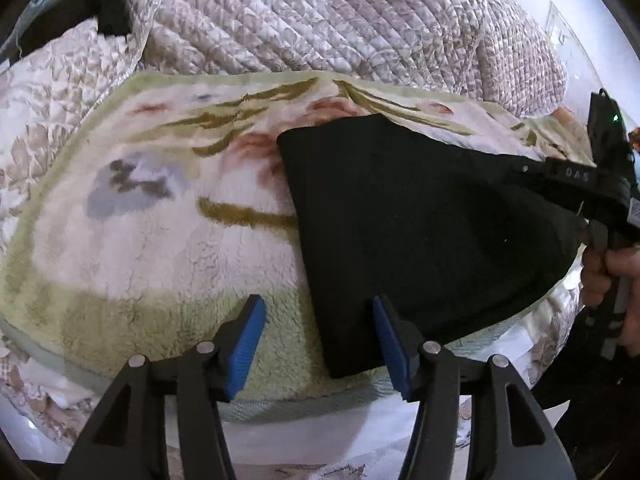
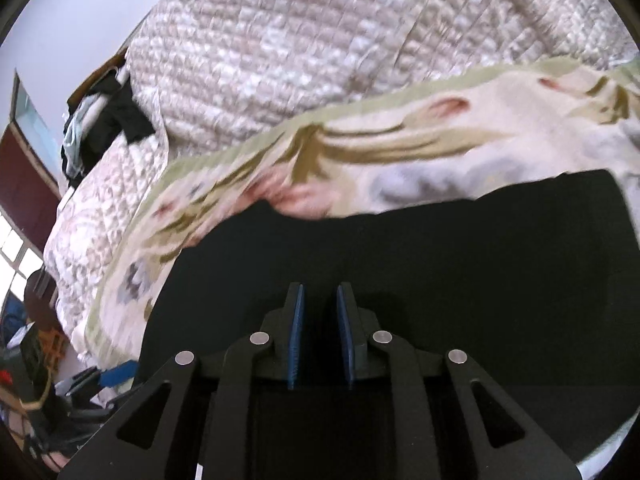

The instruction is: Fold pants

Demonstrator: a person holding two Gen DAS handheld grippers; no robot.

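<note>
Black pants (image 1: 420, 220) lie folded on a fleece blanket (image 1: 132, 240) spread over the bed, long axis running away toward the quilt (image 1: 320, 12). The left hand-held gripper (image 1: 318, 344), jaws apart and empty, straddles their near-left edge; the right hand-held gripper (image 2: 320, 336), narrowly parted, hovers directly above. Open blanket lies leftward.

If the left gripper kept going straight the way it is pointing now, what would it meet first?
Most likely the near left edge of the folded black pants or the fleece blanket beside it; the open left gripper straddles that edge, and depth is unclear.
</note>
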